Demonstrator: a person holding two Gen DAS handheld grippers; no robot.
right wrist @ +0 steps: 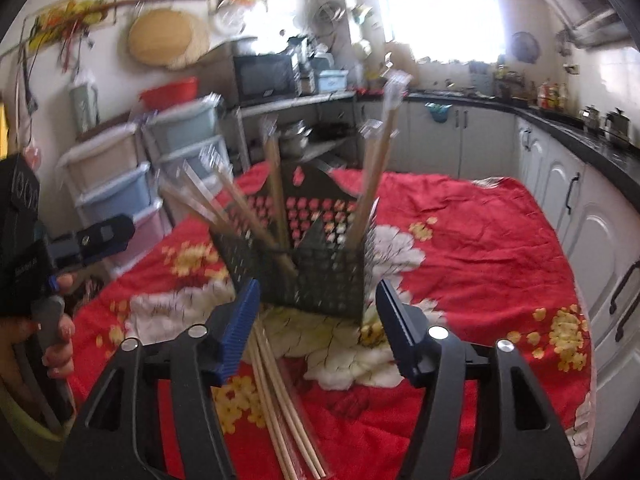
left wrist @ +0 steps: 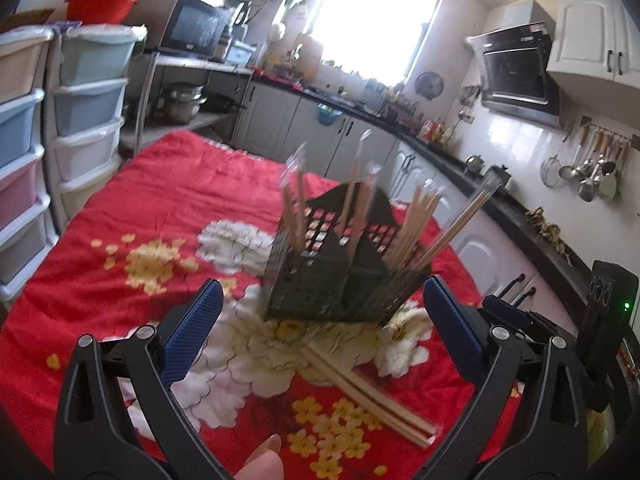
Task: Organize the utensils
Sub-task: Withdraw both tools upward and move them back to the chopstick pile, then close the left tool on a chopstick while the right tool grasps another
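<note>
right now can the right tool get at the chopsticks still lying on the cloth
Probably yes. The right tool is open and empty, and the loose chopsticks lie bare on the red floral cloth just below its fingers, in front of the black holder, with nothing over them.

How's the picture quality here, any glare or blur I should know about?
Left wrist view: the window is blown out white, the black holder and its chopsticks are smeared by motion. Right wrist view: the window glares too, the upright chopsticks are blurred; both views bend straight lines near the edges.
</note>
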